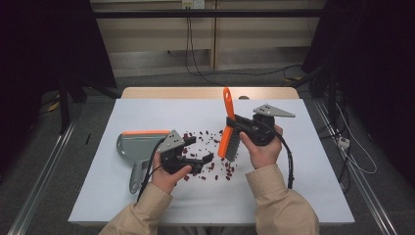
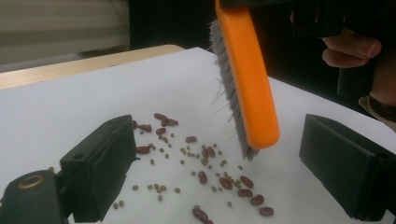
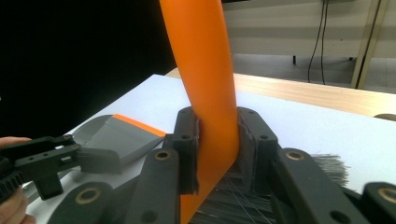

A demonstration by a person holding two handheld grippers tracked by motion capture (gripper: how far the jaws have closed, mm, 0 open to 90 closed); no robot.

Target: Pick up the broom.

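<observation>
brush point(image 1: 229, 128) is light, stiff plastic with soft bristles; your right hand-held gripper point(image 3: 217, 149) clamps its handle mid-length, good spot. left hand-held gripper point(image 2: 224, 172) gapes empty over the beans point(image 2: 205, 177).

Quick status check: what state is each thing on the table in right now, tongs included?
Brush: clamped in right tongs, bristles just above the table.
Dustpan: lying flat on the table, unheld.
Beans: scattered loose on the white table.
Left tongs: open, nothing between them.
Right tongs: shut on the brush handle.
</observation>
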